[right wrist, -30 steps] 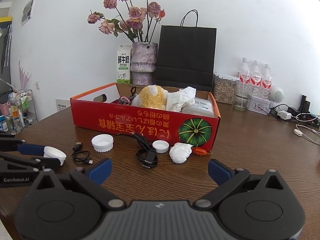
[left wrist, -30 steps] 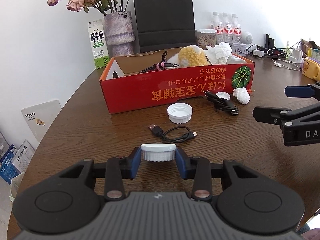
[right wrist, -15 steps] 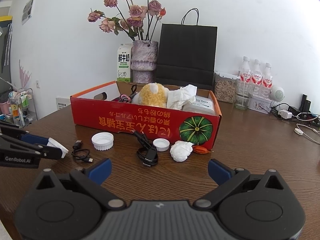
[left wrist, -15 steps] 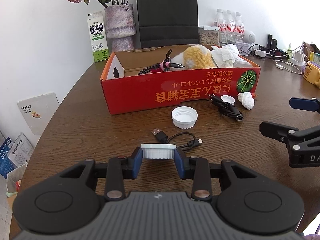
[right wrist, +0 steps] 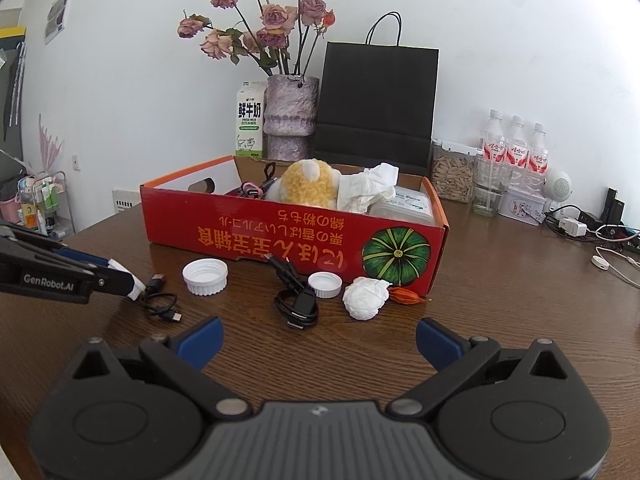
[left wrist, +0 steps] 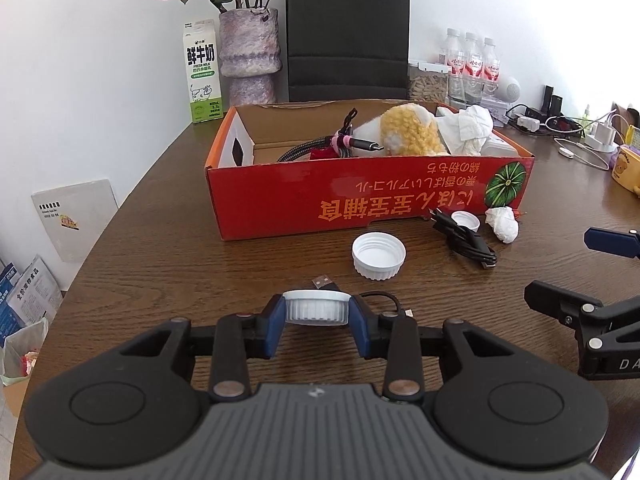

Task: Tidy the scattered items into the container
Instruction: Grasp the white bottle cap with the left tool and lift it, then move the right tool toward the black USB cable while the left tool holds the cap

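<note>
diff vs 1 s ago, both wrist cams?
The left gripper, shut on the white cap throughout, carried it closer to the red box. The right gripper stayed open and still; the items on the table did not move.

Bright even daylight, soft shadows, sharp focus, fisheye bending, dark corners

Ribbed white plastic cap (left wrist: pixel 315 309), matt cardboard box (left wrist: pixel 360 200), grained wooden table (left wrist: pixel 160 264).

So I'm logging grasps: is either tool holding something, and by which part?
The left tool holds a white cap by opposite sides of its ribbed wall, between the pads. The right tool is open and holds nothing.
</note>
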Tool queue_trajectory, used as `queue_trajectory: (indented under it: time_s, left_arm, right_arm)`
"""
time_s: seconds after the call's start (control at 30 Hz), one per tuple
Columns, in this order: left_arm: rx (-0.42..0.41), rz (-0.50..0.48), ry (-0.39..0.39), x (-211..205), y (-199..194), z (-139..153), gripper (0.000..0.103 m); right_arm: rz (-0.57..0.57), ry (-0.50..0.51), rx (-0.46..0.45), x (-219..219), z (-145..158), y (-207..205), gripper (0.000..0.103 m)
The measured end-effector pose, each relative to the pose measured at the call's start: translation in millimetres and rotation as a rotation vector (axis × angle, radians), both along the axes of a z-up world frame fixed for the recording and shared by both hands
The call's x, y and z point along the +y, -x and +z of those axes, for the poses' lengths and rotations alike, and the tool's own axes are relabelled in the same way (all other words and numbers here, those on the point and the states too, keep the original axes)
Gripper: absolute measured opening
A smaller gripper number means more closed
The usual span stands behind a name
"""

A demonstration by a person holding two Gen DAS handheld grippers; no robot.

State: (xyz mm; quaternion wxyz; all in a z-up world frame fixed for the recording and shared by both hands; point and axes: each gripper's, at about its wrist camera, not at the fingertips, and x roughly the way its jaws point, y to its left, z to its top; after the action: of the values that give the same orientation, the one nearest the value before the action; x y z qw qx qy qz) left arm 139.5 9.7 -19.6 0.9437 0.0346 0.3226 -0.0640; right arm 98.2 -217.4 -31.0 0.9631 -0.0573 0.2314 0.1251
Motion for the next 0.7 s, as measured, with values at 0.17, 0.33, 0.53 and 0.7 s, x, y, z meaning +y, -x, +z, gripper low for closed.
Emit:
queue_trajectory:
  time_s: [0.17,0.33,0.53,0.7]
  left_arm:
    - [-0.009,0.008,0.013,1,-4,1,0.035]
    - [-0.017,0.012,0.010,1,-13,3,0.035]
    - [-0.017,0.021,0.027,1,-20,-1,0.034]
    - [-0.022,0.025,0.038,2,-21,-1,0.034]
  right_arm:
    - [0.002,0.000,-0.003,1,0,-2,0.103]
    - [0.002,0.003,-0.002,2,1,-4,0.103]
    - [0.000,0.007,0.002,2,0,-7,0.103]
    - [-0.003,0.011,0.004,2,0,-13,0.103]
